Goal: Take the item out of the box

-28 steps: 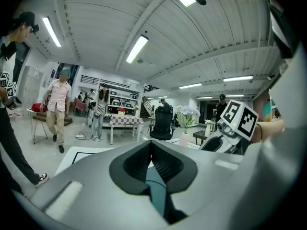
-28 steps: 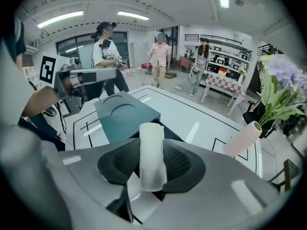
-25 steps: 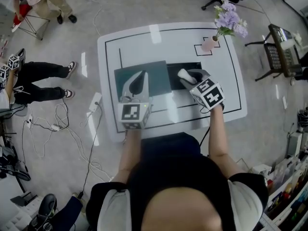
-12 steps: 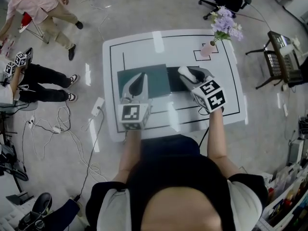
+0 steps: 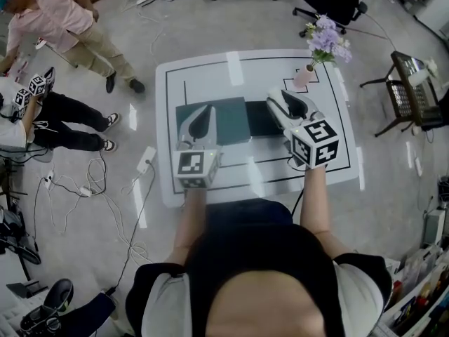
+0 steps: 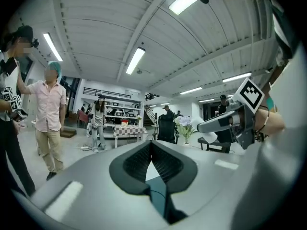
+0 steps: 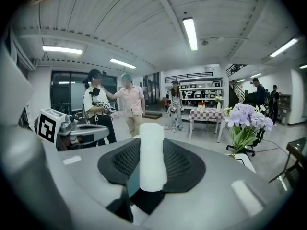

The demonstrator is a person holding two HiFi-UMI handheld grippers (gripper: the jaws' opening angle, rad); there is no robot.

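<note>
Right gripper (image 5: 285, 102) holds the white roll (image 7: 152, 158) at the box.
Its jaws clamp the roll at centre right of the head view, over the dark box's (image 5: 257, 122) right end. Left gripper (image 5: 203, 123), jaws closed tip to tip, hangs over the teal lid (image 5: 230, 116), centre left.

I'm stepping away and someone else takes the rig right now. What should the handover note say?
Left hand-held gripper: shut on the edge of the teal lid, which sits left of the black box.
Right hand-held gripper: shut on the white roll, upright between its jaws, over the box's right end.
Done: lid off, roll gripped.
Left: probably carry the roll clear and set it on the table. I cannot tell whether it is fully out.
</note>
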